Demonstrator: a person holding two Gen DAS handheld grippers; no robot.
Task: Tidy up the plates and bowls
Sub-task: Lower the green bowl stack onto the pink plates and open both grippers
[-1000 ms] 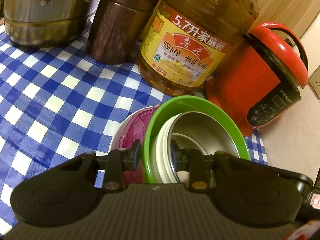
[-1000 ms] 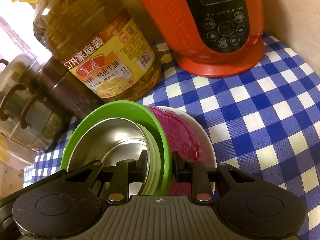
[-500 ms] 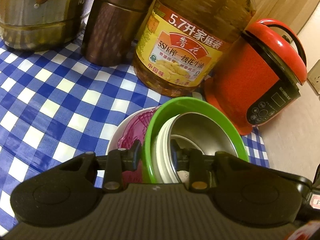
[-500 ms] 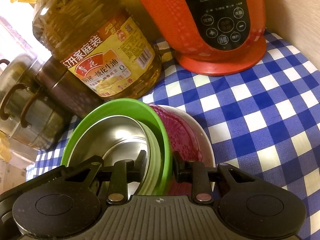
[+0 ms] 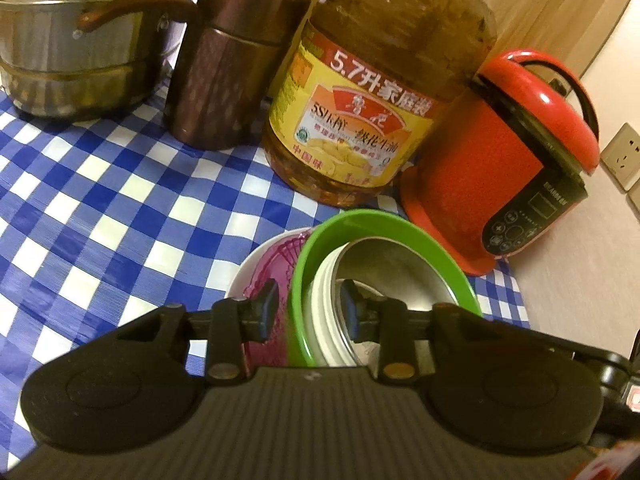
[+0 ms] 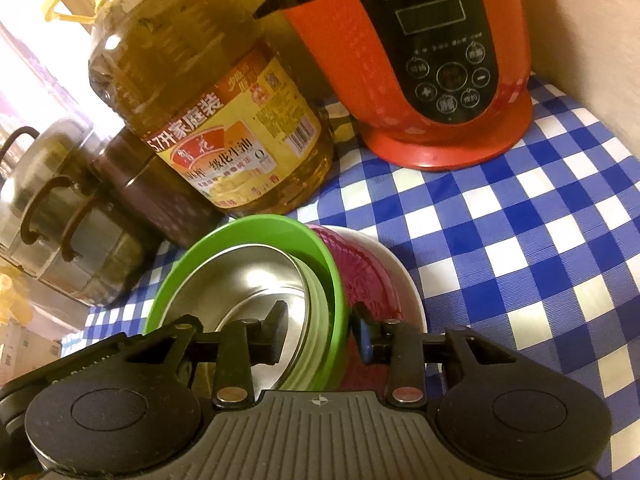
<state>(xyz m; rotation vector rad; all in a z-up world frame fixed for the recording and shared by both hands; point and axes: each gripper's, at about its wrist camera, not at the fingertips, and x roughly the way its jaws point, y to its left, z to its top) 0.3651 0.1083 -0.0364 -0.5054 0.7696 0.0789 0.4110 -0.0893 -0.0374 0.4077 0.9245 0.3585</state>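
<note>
A nested stack is held between both grippers: a steel bowl (image 5: 396,268) inside a green bowl (image 5: 372,220), over a magenta dish (image 5: 280,256) and a white plate (image 5: 244,276). My left gripper (image 5: 308,304) is shut on the stack's rims at its left side. My right gripper (image 6: 318,330) is shut on the rims at the right side, where the steel bowl (image 6: 248,280), green bowl (image 6: 256,228), magenta dish (image 6: 368,272) and white plate (image 6: 404,276) show again. The stack sits low over the blue checked cloth (image 5: 100,208); whether it touches is hidden.
Close behind the stack stand a big oil bottle (image 5: 368,120), a red rice cooker (image 5: 508,152), a brown canister (image 5: 224,80) and a steel steamer pot (image 5: 68,44). A wall with a socket (image 5: 622,152) is on the right. The checked cloth (image 6: 520,220) spreads to the right.
Both grippers and the stack have drawn back slightly from the bottle and cooker, which sit higher in the views. The grip is unchanged.
</note>
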